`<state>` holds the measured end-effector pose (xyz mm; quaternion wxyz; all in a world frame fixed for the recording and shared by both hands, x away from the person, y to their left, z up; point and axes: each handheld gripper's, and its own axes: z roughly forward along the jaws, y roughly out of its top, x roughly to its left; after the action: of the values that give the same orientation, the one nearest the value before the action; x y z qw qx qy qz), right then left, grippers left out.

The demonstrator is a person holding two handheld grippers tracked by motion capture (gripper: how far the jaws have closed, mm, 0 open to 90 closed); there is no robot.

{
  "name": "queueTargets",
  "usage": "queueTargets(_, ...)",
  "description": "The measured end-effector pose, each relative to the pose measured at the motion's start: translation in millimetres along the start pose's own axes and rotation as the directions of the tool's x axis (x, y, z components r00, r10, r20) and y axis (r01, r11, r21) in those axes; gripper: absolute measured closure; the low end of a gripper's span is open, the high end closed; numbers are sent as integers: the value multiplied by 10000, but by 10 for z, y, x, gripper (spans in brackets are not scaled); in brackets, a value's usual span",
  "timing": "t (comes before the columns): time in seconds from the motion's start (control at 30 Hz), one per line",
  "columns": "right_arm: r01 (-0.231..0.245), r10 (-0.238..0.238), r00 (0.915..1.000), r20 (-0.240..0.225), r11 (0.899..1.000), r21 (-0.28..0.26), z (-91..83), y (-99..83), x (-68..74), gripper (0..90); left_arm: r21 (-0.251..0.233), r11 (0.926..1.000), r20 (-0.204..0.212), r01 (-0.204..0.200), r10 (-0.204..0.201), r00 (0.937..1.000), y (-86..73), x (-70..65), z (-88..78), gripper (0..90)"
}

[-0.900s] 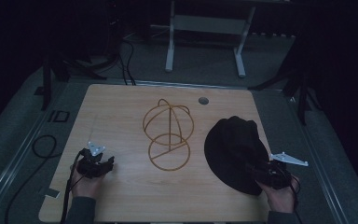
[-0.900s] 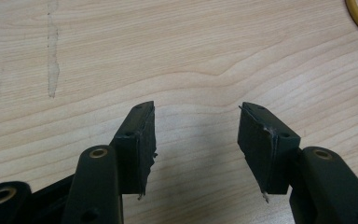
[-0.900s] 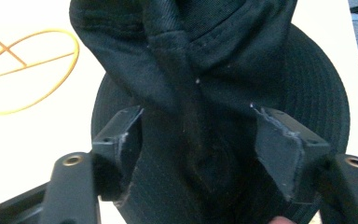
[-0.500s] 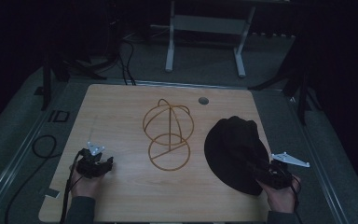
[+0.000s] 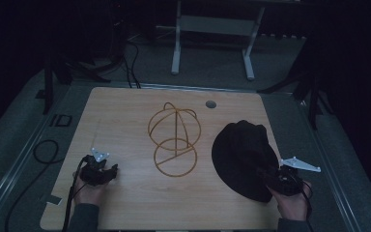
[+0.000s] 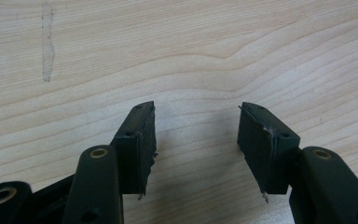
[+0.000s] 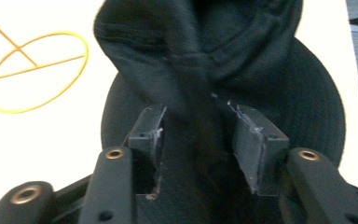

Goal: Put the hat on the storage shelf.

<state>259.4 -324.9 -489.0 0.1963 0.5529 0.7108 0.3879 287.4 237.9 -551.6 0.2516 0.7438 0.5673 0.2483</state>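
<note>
Right gripper (image 7: 196, 135) is about half open, jaws straddling a raised fold of the floppy black fabric hat (image 7: 223, 60); pads look close to the cloth, but I can't tell if they're actually pinching it, so I'm not calling it held. That hat lies flat on the light wood table (image 5: 125, 203) directly ahead of my right jaws, brim spread wide around the fold, crown slumped away from me. Its long axis runs from my jaws out toward the far table edge, in the high view (image 5: 244, 157). Thin orange wire hat stand (image 5: 175, 140) sits off to the left of this gripper, apart from the hat. Left gripper (image 6: 196, 140) is wide open over bare wood, holding nothing. Risks as I see them: grabbing one thin layer of the fold, so it slips out on lift; or the limp brim dragging and snagging the wire frame, tipping it.
</note>
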Motion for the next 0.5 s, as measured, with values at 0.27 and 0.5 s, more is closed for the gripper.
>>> queueTargets(0.27,309,-311,9994,133,9994,154,17,64,34,558,77,10000,58,34,-35,10000,-12,3,12,473)
queueTargets(0.5,592,-616,9977,295,9952,785,45,138,46,602,62,10000,100,59,-59,9999,-17,3,9,473)
